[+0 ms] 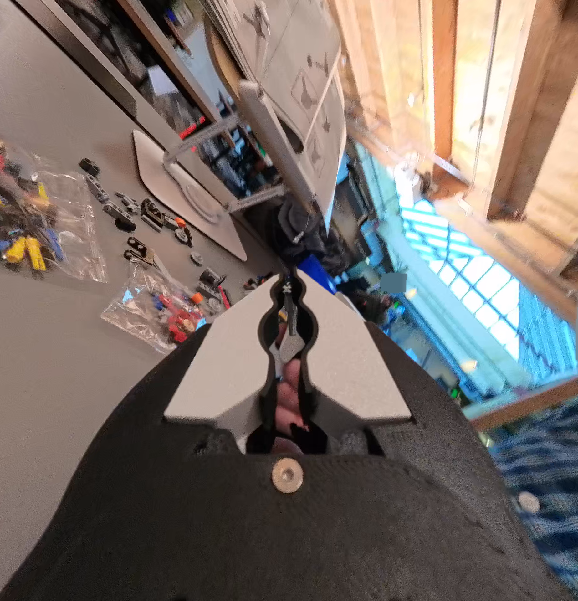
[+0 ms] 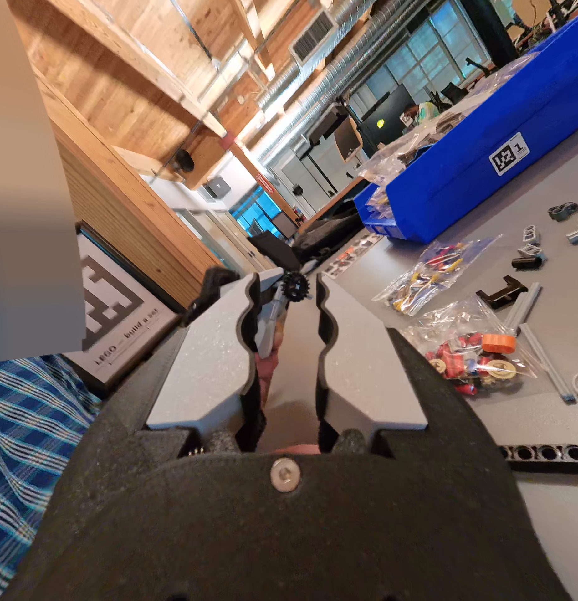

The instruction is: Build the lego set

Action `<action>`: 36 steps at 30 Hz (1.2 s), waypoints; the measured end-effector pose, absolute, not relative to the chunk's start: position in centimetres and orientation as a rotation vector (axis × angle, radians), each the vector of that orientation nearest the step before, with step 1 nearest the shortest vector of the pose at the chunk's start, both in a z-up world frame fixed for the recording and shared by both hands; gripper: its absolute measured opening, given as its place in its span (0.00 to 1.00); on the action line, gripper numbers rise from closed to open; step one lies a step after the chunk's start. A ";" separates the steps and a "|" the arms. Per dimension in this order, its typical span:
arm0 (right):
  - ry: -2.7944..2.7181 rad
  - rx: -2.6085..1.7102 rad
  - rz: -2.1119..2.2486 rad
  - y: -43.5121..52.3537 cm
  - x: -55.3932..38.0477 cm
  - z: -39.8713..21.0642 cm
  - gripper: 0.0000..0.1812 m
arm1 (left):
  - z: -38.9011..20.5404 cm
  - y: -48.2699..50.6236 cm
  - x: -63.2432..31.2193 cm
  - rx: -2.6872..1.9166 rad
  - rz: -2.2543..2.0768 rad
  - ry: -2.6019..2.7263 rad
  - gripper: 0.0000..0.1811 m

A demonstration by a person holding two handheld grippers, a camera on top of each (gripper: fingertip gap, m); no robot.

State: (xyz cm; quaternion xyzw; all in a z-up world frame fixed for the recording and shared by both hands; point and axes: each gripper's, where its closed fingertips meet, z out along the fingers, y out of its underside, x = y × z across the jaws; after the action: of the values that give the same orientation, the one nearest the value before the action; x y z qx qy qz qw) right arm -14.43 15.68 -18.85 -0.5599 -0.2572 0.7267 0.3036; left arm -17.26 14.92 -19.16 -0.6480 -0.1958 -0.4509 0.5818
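Note:
My left gripper (image 1: pixel 287 276) is shut on a thin grey axle piece (image 1: pixel 291 313), held up above the grey table (image 1: pixel 53 357). In the right wrist view the same piece (image 2: pixel 268 320) carries a small black gear (image 2: pixel 295 286) at its end. My right gripper (image 2: pixel 287 279) is open, and the gear sits between its fingertips, closer to the left finger (image 2: pixel 216 351). I cannot tell whether the gear touches that finger. The tip of my left gripper (image 2: pixel 270 276) shows just behind the gear.
Clear bags of coloured parts (image 1: pixel 24 221) (image 1: pixel 164 309) (image 2: pixel 469 357) (image 2: pixel 427 276) and loose black and grey pieces (image 1: pixel 144 211) (image 2: pixel 500 292) lie on the table. A blue bin (image 2: pixel 476 182) stands at the back right. An instruction booklet on a stand (image 1: pixel 300 107) rises behind. A black beam (image 2: pixel 541 453) lies beside my right gripper. Less than 4 cm separates the two grippers' tips.

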 end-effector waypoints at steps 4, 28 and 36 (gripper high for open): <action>-0.929 -1.538 1.732 14.1 -14.7 -20.5 0.17 | -20.1 13.9 -16.9 -1.784 -0.857 -0.161 0.00; -1.659 -1.578 1.110 12.2 -14.2 -27.5 0.08 | -27.5 11.2 -16.5 -2.314 -0.233 0.716 0.17; -1.830 -1.502 0.909 12.0 -15.4 -28.7 0.05 | -28.5 10.9 -16.2 -2.225 -0.100 0.762 0.08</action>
State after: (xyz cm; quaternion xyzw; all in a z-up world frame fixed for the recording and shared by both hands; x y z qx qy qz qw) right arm -15.41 12.02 -28.66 -0.5653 -0.6888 0.3421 0.2983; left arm -16.18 10.94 -28.54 -0.8729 0.2989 -0.0393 0.3837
